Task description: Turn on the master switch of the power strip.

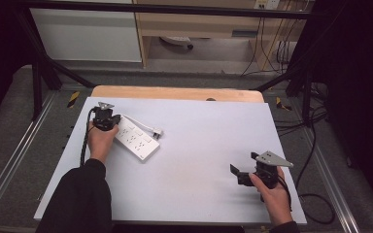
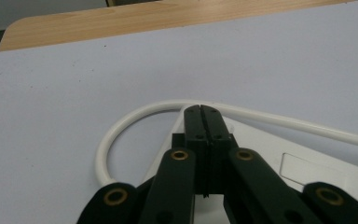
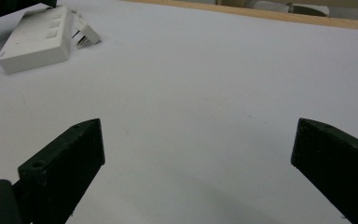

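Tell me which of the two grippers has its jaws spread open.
The right gripper, near the table's right front corner: its jaws stand wide apart over bare surface. The left gripper has its jaws pressed together over the white power strip.

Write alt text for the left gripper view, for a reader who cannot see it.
The left gripper reaches forward with its two black jaws pressed together, nothing between them, over the end of a white power strip. The strip's white cord loops around past the jaw tips on a pale table cover, with a wooden table edge beyond.
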{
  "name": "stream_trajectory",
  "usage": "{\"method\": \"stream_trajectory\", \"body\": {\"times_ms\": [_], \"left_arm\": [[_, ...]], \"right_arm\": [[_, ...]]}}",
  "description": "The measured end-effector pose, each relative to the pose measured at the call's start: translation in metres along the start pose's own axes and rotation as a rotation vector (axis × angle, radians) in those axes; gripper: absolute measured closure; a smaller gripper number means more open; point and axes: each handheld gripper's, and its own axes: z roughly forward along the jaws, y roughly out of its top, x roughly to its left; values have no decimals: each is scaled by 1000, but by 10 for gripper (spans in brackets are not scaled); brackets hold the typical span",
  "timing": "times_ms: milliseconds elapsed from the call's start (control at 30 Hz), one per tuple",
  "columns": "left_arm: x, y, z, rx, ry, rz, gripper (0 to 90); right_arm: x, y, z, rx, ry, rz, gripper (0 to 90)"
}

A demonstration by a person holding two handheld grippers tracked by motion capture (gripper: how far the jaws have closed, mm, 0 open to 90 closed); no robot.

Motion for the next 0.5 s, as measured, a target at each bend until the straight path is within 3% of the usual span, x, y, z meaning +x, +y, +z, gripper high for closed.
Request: {"method": "stream_trajectory", "body": {"times_ms": [500], "left_arm": [[1, 1, -1, -13, -9, -13, 900]], "right_arm": [[0, 0, 0, -1, -2, 0, 32]]}}
